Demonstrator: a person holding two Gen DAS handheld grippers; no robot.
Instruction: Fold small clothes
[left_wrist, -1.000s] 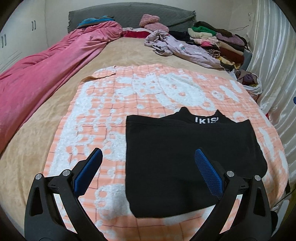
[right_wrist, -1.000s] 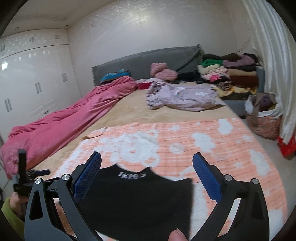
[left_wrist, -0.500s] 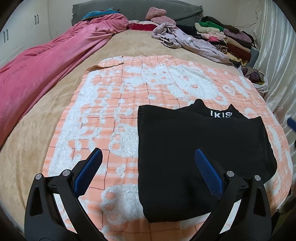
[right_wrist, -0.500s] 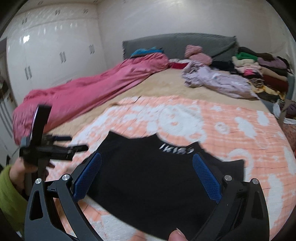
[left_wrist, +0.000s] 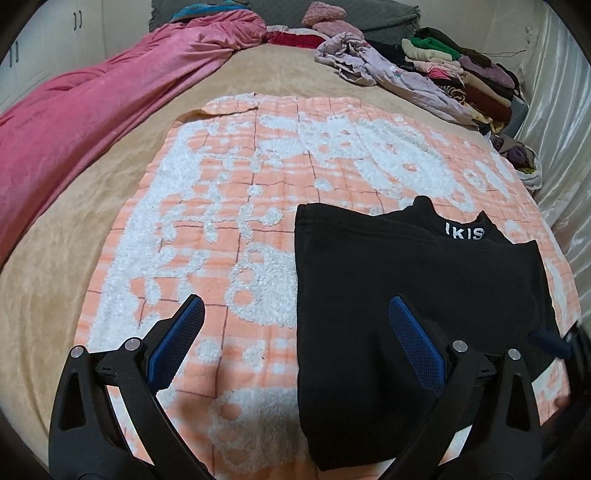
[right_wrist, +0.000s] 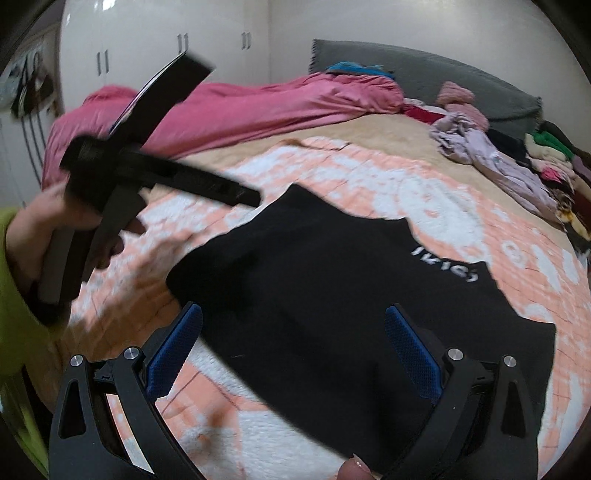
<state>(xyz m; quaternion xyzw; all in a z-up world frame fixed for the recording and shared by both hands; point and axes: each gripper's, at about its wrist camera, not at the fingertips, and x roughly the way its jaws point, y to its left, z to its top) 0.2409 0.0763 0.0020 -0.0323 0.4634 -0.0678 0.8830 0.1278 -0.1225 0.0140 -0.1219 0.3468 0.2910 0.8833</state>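
Two grippers: the left gripper (left_wrist: 295, 325) and the right gripper (right_wrist: 293, 332), each with two blue pads, jaws wide apart. One hand (right_wrist: 48, 221) shows, in a green sleeve (right_wrist: 14, 314). One black garment (left_wrist: 406, 295) lies near the right edge of one orange-and-white blanket (left_wrist: 229, 206). One bed (left_wrist: 66, 229) carries them, with one pink duvet (left_wrist: 92, 96) along its left edge, one lilac garment (left_wrist: 388, 74), one stack of folded clothes (left_wrist: 465, 77) at the far right corner, and two pink fluffy items (left_wrist: 328, 18) by one grey headboard (left_wrist: 376, 14).

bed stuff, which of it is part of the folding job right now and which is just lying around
In the job: black garment, left gripper, right gripper, both open.
Lying about: pink duvet, lilac garment, stacked clothes.
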